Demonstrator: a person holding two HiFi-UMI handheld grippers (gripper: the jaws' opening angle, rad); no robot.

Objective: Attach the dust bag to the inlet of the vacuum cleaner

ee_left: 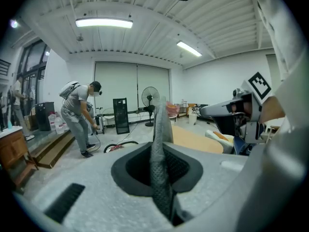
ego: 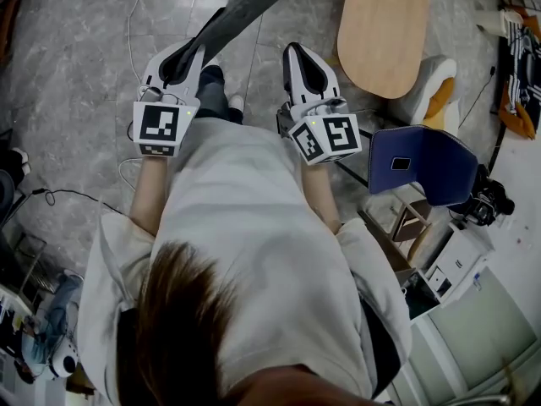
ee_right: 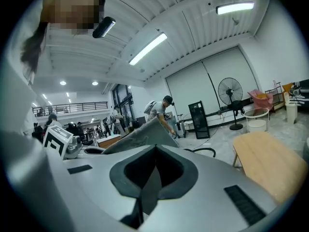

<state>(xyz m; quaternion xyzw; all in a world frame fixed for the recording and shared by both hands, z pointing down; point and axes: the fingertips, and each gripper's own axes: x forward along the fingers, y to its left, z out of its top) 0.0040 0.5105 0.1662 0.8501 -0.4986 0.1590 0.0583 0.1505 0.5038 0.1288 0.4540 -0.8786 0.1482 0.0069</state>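
The dust bag [ego: 245, 11] is a flat grey fabric sheet sticking out ahead of my left gripper [ego: 203, 49], which is shut on its near end. In the left gripper view the bag [ee_left: 160, 129] stands edge-on, pinched between the jaws of the left gripper [ee_left: 163, 151]. My right gripper [ego: 297, 56] is level beside it, apart from the bag, shut with nothing in it. In the right gripper view the right gripper [ee_right: 154, 151] is shut, and the bag [ee_right: 140, 137] slants up at the left next to the left gripper's marker cube [ee_right: 58, 141]. I see no vacuum cleaner inlet.
A light wooden table [ego: 385, 24] stands ahead on the right, with a blue chair [ego: 423, 163] near it. Thin cables [ego: 135, 24] cross the grey stone floor. A person [ee_left: 79, 115] bends over far ahead, near a standing fan [ee_left: 150, 96] and a black box [ee_left: 120, 115].
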